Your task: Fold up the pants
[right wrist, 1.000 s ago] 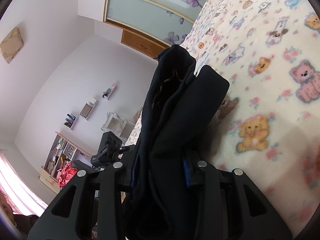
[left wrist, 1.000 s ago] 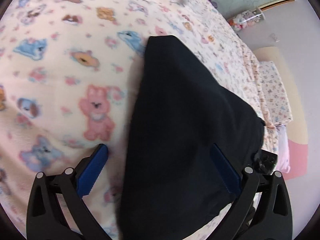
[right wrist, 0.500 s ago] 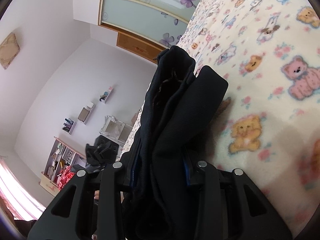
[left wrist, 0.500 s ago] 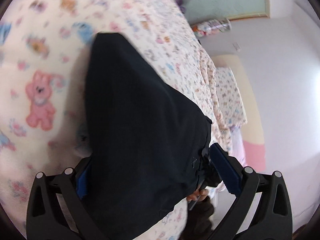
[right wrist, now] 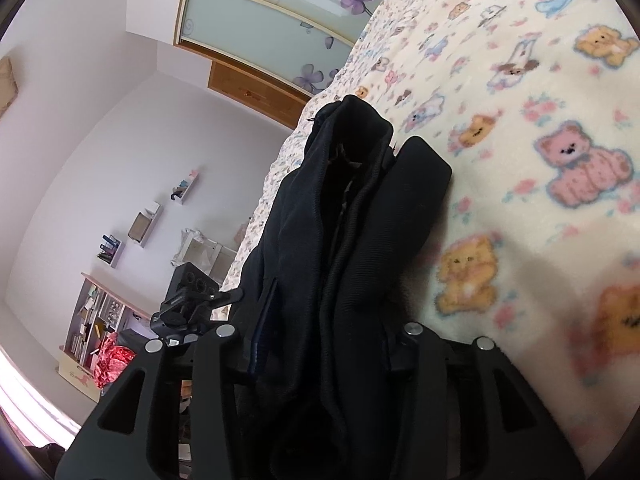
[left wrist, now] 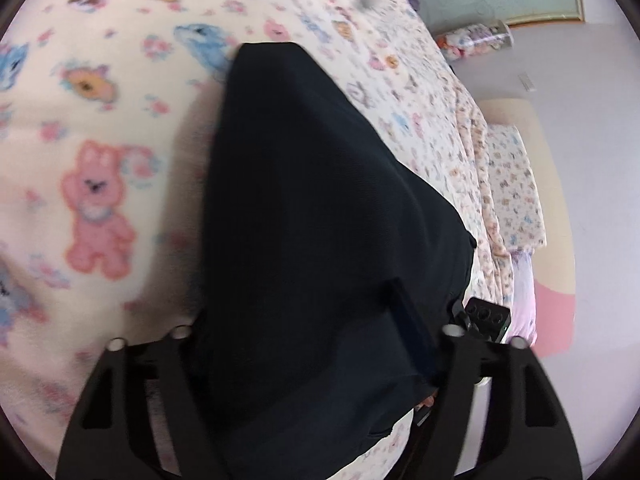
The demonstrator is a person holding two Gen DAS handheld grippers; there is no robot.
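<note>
The black pants (left wrist: 320,220) lie folded on the teddy-print blanket (left wrist: 100,128). In the left wrist view my left gripper (left wrist: 308,320) straddles the near end of the pants; its jaws are narrower than before but stand well apart, the fabric between them, so it is open. In the right wrist view my right gripper (right wrist: 324,320) is shut on a thick bunch of the pants (right wrist: 352,216), which stands up in folds between the fingers. The other gripper's camera shows in the left wrist view (left wrist: 486,318) and in the right wrist view (right wrist: 192,292).
The bed edge (left wrist: 484,200) runs on the right of the left wrist view, with a pillow (left wrist: 516,184) beside it. A wardrobe with flower-print doors (right wrist: 288,12) and wall shelves (right wrist: 144,224) stand beyond the bed.
My left gripper has swung back over the pants and its jaws have narrowed around the fabric. The right gripper keeps its hold and has hardly moved.
</note>
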